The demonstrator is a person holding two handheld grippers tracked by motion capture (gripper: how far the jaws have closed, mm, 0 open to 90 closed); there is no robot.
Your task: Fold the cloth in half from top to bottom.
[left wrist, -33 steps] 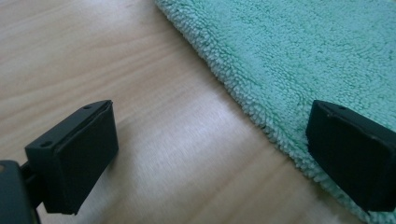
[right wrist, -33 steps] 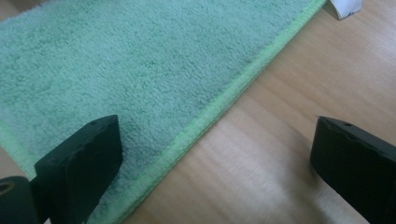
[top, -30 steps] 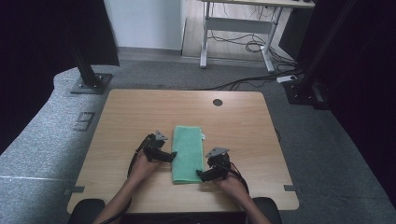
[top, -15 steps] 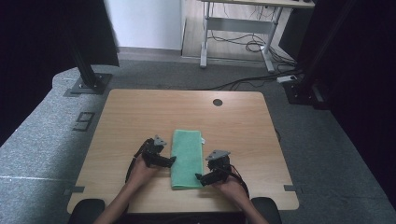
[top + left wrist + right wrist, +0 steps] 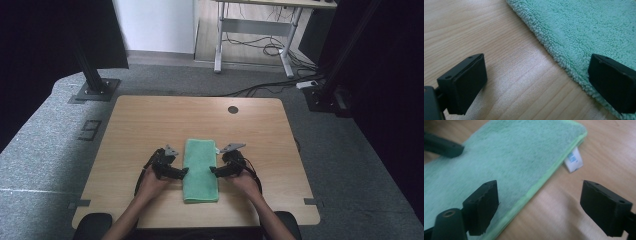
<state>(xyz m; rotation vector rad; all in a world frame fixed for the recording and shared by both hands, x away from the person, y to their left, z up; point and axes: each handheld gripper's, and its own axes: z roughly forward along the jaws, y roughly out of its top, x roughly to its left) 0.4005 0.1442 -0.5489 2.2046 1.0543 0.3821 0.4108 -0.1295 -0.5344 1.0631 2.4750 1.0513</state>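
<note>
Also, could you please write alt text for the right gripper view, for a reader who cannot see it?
The right tool is open, its two black jaws straddling the long edge of a folded green towel on a wooden table. A small white label sticks out from under the towel's far corner.

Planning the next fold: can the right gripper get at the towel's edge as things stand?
Probably yes: the right gripper is open and straddles the towel edge on the table, with nothing between.

Left gripper (image 5: 184, 172) and right gripper (image 5: 214, 171) both low, jaws spread wide, tips pointing inward toward each other.
</note>
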